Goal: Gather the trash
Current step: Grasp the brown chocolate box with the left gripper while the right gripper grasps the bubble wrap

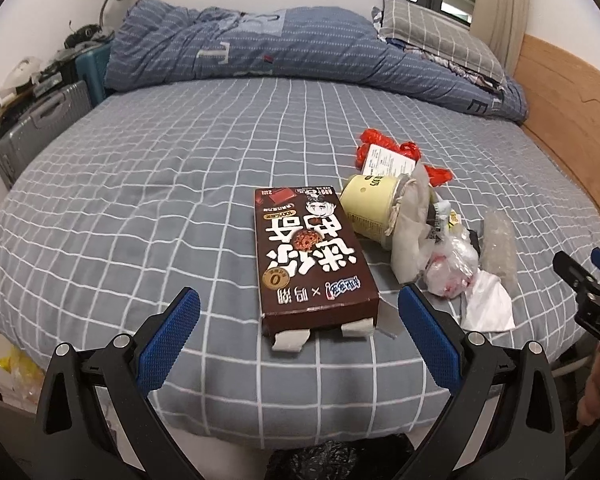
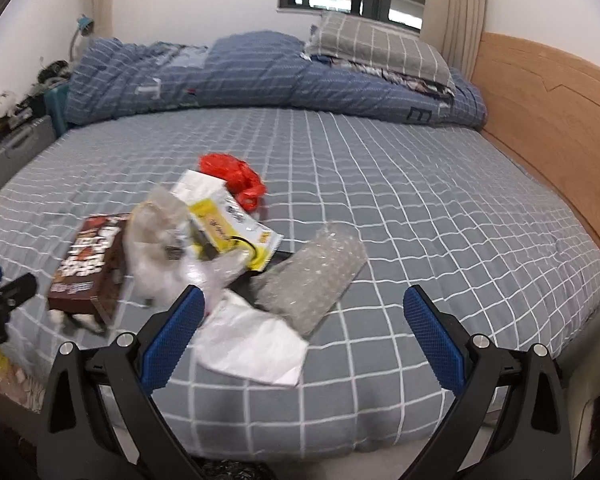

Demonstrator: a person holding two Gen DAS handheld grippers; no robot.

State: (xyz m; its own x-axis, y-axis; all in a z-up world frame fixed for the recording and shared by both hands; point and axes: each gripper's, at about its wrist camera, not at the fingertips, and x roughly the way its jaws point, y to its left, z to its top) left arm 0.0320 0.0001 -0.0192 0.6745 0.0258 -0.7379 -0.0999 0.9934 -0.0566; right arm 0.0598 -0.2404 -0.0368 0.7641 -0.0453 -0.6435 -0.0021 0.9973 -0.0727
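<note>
A pile of trash lies on the grey checked bed (image 1: 140, 200). A brown chocolate box (image 1: 310, 256) lies nearest, just ahead of my open left gripper (image 1: 300, 308). Right of it are a pale yellow cup (image 1: 370, 210), a red plastic bag (image 1: 384, 152), clear wrappers (image 1: 454, 264), a roll of bubble wrap (image 1: 500, 248) and white paper (image 1: 486, 304). In the right wrist view my open right gripper (image 2: 302, 304) hovers at the bed's front edge, over the white paper (image 2: 252, 344) and bubble wrap (image 2: 312, 280). The brown box (image 2: 88, 264), yellow packet (image 2: 228, 220) and red bag (image 2: 232, 174) lie beyond.
A folded blue quilt (image 1: 260, 48) and grey pillow (image 1: 440, 36) sit at the far side. A wooden headboard (image 2: 548, 120) runs along the right. Suitcases (image 1: 36, 124) with clutter stand left of the bed. Black plastic (image 1: 332, 460) shows below the gripper.
</note>
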